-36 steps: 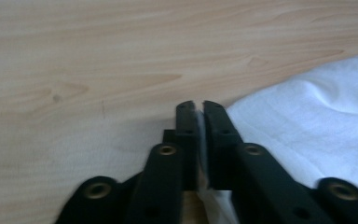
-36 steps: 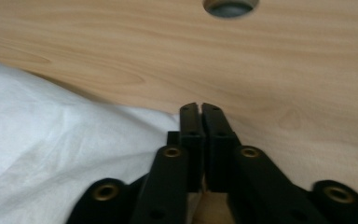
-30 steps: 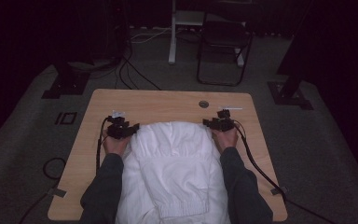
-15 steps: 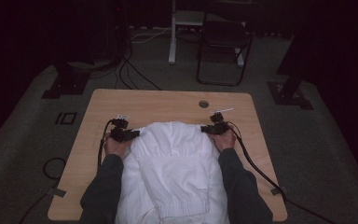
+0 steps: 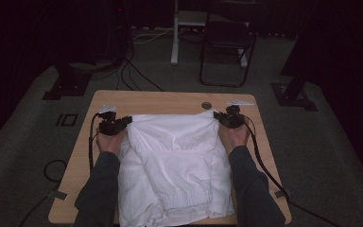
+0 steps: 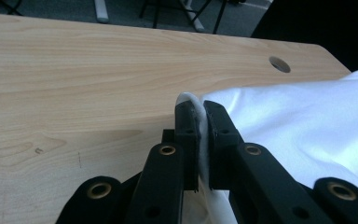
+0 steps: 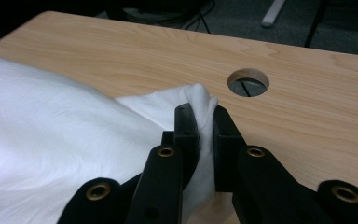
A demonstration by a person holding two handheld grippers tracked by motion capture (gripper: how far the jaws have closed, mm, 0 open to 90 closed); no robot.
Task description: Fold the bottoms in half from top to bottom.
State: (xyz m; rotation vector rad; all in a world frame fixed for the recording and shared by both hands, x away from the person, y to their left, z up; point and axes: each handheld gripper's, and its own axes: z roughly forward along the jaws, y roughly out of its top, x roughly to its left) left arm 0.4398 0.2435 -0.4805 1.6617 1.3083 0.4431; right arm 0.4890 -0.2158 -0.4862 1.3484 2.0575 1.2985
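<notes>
A white garment (image 5: 175, 156) lies spread on the wooden table (image 5: 160, 100), its elastic hem toward the near edge. My left gripper (image 5: 127, 120) is shut on the garment's far left corner, and white cloth (image 6: 298, 121) is pinched between its black jaws (image 6: 200, 109). My right gripper (image 5: 217, 117) holds the far right corner. Its jaws (image 7: 204, 114) have just been closing and now pinch a bunched fold of the cloth (image 7: 51, 130). The far edge hangs taut between both grippers, slightly above the tabletop.
A round cable hole (image 5: 206, 105) sits in the table just beyond the garment, close to my right gripper (image 7: 248, 82). Bare wood runs along the far edge. A dark chair (image 5: 227, 47), a white post (image 5: 175, 33) and floor cables lie behind the table.
Both grippers went from open beside the rounded garment to shut on its far corners. They rose and drew apart, pulling the far edge straight and wide.
</notes>
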